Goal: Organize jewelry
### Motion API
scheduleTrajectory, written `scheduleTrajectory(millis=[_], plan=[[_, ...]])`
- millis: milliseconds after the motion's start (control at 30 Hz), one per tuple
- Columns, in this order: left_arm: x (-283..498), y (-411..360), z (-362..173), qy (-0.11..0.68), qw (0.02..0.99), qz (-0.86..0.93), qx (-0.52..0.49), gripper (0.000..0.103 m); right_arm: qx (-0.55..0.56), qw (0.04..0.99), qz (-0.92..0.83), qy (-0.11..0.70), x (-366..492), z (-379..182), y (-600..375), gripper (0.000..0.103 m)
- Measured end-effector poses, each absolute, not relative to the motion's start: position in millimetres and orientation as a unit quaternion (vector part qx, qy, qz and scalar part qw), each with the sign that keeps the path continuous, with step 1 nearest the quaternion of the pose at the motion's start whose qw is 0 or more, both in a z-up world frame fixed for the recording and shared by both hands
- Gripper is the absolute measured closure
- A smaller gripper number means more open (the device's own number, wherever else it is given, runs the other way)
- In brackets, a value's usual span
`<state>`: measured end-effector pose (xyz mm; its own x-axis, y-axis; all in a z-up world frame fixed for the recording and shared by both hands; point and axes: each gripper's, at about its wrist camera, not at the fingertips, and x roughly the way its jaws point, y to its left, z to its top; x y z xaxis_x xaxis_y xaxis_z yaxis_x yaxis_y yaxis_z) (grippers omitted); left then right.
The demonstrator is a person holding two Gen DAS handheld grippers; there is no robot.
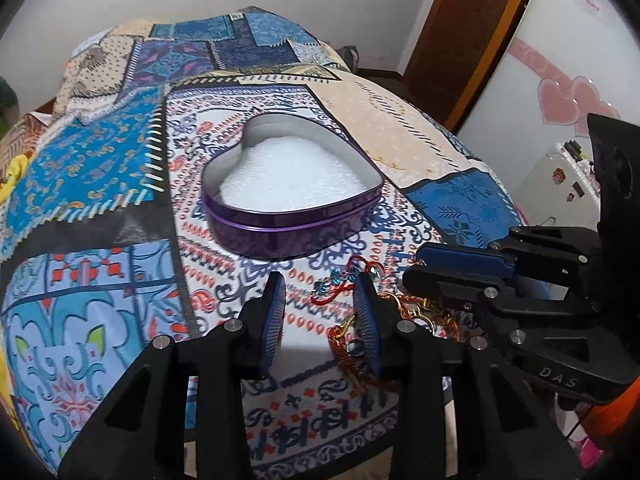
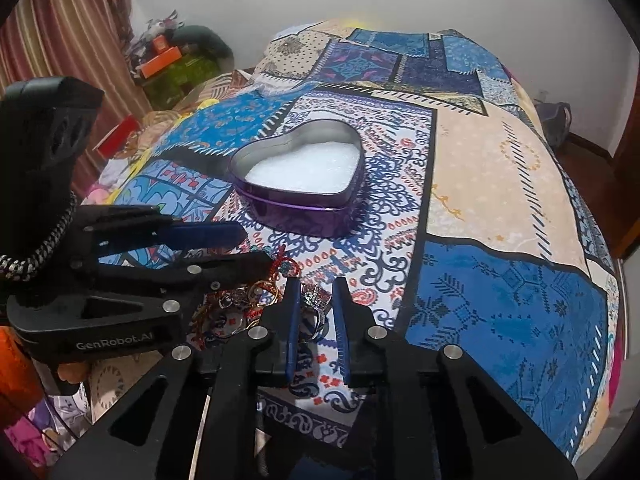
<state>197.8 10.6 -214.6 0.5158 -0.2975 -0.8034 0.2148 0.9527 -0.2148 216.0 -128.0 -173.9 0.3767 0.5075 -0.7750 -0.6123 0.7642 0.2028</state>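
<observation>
A purple heart-shaped tin (image 1: 294, 229) with white padding inside lies open on the patterned bedspread; it also shows in the right wrist view (image 2: 304, 216). A heap of jewelry (image 1: 404, 312) with red threads, gold chains and teal beads lies just in front of it. My left gripper (image 1: 320, 300) is open, its right finger resting at the heap's left edge. My right gripper (image 2: 316, 300) is partly open around a silver ring (image 2: 316, 300) that sits between its blue pads; contact is unclear. More rings and chains (image 2: 240, 308) lie to its left.
The patchwork bedspread (image 2: 500, 200) covers the whole bed. A wooden door (image 1: 460, 32) and a white fridge (image 1: 568, 60) stand to the right. Curtains (image 2: 80, 20) and clutter (image 2: 172, 64) are beyond the bed's left side.
</observation>
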Motion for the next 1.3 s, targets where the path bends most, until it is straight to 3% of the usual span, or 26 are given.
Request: scheduleTrajectory(millis=[67, 133, 233, 533, 1300], plan=[[198.0, 8.5, -215.1, 0.468, 0.87, -0.15, -0.045, 0.069, -0.055, 0.831, 0.332, 0.443, 217.3, -172.5, -131.6, 0.089], [198.4, 6.7, -215.9, 0.468, 0.869, -0.155, -0.045, 0.084, -0.052, 0.836, 0.324, 0.44, 218.5, -169.6, -135.8, 0.089], [199.6, 5.2, -216.4, 0.469, 0.868, -0.155, -0.046, 0.098, -0.048, 0.841, 0.317, 0.436, 218.5, -165.3, -140.1, 0.089], [185.7, 9.4, -202.8, 0.455, 0.878, -0.141, -0.052, 0.098, -0.046, 0.856, 0.306, 0.414, 212.3, -145.5, -146.5, 0.089], [163.7, 25.5, -110.5, 0.344, 0.931, -0.116, -0.046, 0.098, -0.039, 0.883, 0.312, 0.347, 208.8, -97.9, -135.8, 0.089]])
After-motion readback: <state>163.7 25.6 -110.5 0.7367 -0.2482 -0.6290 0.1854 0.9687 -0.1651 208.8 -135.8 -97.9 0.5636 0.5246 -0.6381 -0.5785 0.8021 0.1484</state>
